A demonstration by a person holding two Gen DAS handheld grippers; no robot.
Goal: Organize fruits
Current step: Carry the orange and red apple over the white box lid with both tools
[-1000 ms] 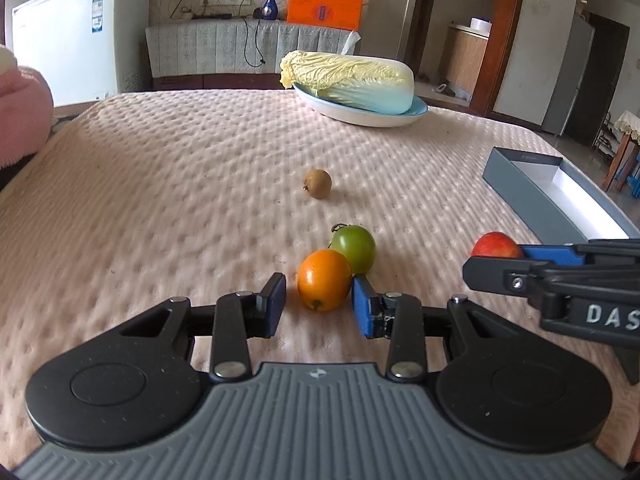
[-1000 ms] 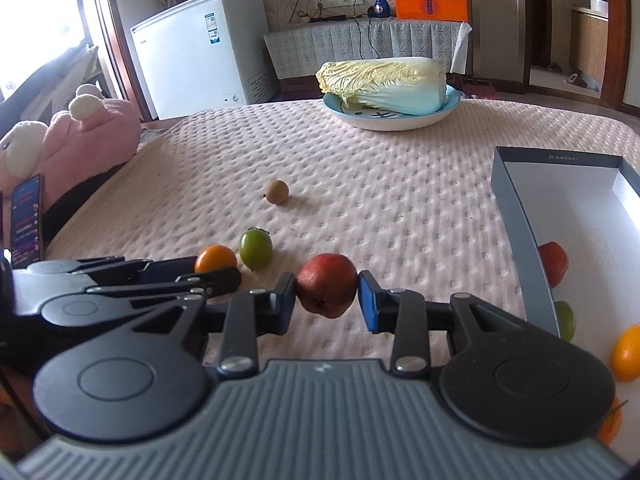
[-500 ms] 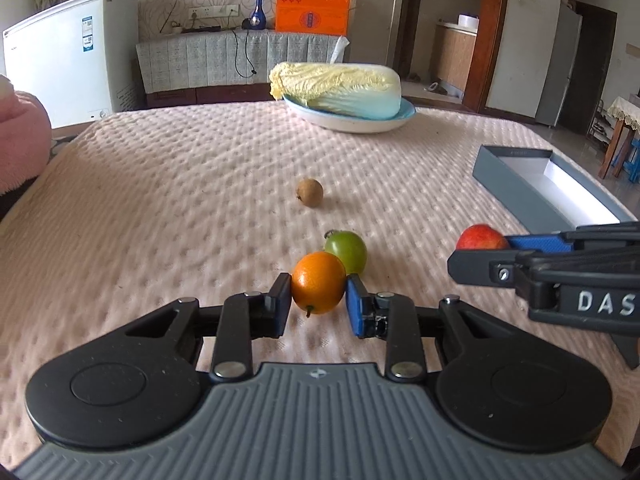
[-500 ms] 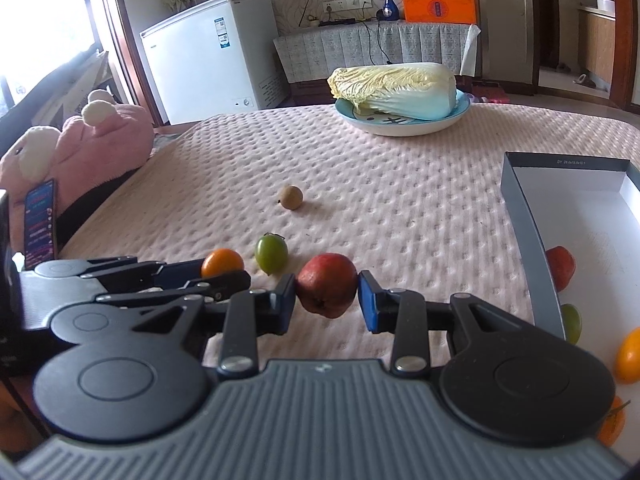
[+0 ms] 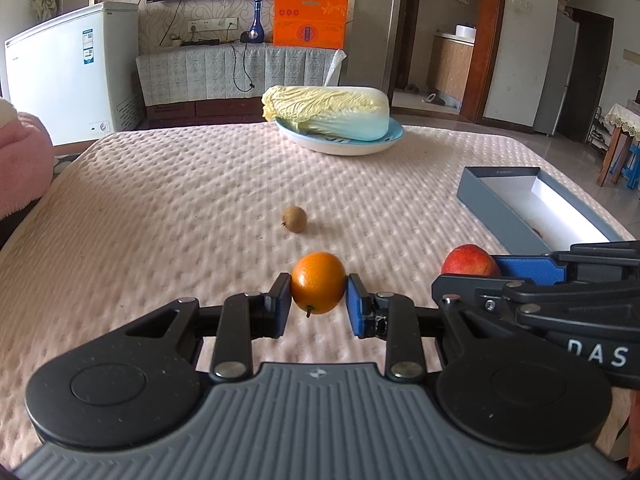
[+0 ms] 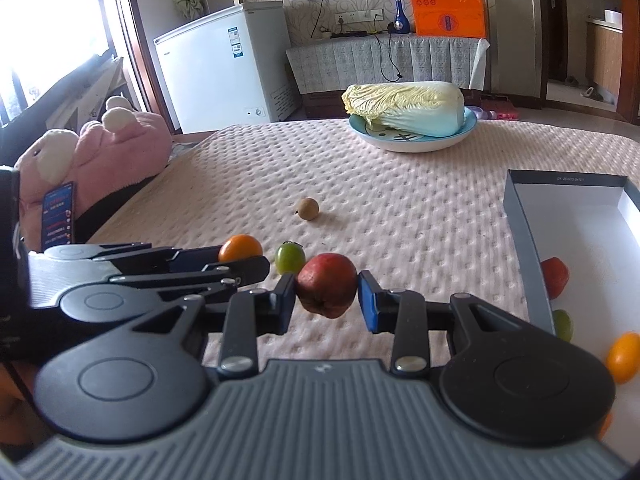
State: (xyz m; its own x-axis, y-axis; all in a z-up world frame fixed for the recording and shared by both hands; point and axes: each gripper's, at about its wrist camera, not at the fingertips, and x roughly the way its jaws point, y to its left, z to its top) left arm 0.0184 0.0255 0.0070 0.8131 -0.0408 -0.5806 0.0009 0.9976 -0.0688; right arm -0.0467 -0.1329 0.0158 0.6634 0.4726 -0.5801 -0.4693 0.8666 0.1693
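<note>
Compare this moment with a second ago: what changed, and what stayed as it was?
The left gripper shut its jaws on the orange fruit, which a second ago sat loose between them on the cloth, and raised it off the green tomato. The right gripper stays clamped on the red fruit. The brown fruit, cabbage and grey box are unmoved.

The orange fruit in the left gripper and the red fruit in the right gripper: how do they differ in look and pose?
The orange fruit is smooth, evenly round and bright; the red fruit is darker, duller and slightly lopsided. The orange fruit shows a short stem at its lower side; the red fruit shows a dimple at its lower end. Shared: each is clamped between the pads of its gripper, left gripper, right gripper, above the pink cloth.
</note>
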